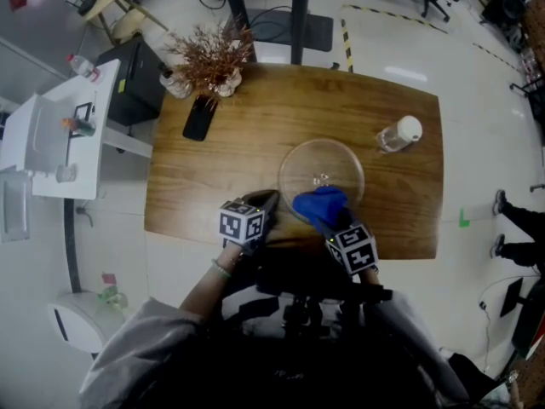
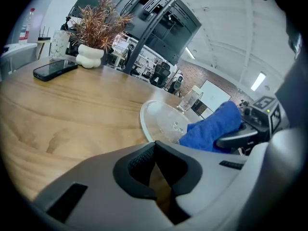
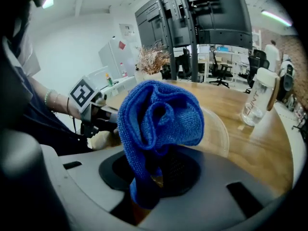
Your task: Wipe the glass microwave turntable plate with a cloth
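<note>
Right gripper (image 3: 153,173) clamped on blue cloth (image 3: 161,112), bunched wad sticking out ahead as a wiping pad. Cloth over near rim of glass turntable plate (image 1: 308,162); contact unclear. Plate flat, mid wooden table (image 1: 213,190). Left gripper (image 2: 154,150) pinched together, empty, just beside plate's left edge, probably to steady it.

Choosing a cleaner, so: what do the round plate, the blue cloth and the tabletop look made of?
The plate: clear glass, glossy; wood shows through.
The cloth: probably microfibre, matte, fine nubbly weave.
The table: wood or veneer, satin sheen, visible grain.
</note>
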The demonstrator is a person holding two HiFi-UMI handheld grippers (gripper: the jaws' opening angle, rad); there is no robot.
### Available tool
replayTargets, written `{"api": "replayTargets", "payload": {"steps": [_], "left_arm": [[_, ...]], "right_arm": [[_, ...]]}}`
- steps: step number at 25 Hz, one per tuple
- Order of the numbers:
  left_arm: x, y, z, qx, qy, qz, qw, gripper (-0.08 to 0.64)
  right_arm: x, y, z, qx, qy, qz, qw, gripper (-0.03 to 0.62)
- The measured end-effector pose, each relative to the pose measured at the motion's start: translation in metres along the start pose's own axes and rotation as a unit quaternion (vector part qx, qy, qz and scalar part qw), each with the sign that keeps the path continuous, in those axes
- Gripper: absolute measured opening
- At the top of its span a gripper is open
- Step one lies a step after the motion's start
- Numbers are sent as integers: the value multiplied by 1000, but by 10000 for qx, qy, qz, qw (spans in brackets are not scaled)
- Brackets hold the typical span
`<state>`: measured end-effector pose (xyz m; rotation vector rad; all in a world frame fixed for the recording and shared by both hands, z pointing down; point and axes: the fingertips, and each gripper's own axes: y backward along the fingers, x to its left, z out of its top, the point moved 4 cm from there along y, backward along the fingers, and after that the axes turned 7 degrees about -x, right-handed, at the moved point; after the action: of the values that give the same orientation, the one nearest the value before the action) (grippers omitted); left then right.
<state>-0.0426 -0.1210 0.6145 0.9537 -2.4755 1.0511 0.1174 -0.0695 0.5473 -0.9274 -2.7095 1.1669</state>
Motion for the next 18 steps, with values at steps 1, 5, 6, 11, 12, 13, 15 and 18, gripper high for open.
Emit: {"api": "replayTargets", "payload": {"steps": [1,5,6,11,12,13,15,18], "left_arm": [[-1,0,0,-16,-12,-11,10000,-5],[-1,0,1,-58,-28,16,10000,-5],[-1,0,1,-58,-24,35,10000,-5],[2,1,-1,-113,-60,72,9999,-5],[1,1,-1,-123,-65,69,9999,-5],[0,2,0,-135,-68,63,9999,-5],[-2,2,1,-170,-70,40,9998,-5],[-2,1,2,-220,-106,34,9997,-5]], "right_arm": [[-11,0,7,-96,-48,-123,9999,110],[-73,-7,29,-292,3,-872,9958,112],[-88,-9,35,-339,2,-1056,9938,110],[-137,-17,53,-420,-169,-1643,9854,110],[-140,-18,50,-359,-205,-1669,9851,110],[-139,-18,47,-304,-234,-1662,9854,110],[-129,-16,39,-253,-263,-1568,9870,110],[-105,-9,20,-180,-258,-1376,9900,111]]}}
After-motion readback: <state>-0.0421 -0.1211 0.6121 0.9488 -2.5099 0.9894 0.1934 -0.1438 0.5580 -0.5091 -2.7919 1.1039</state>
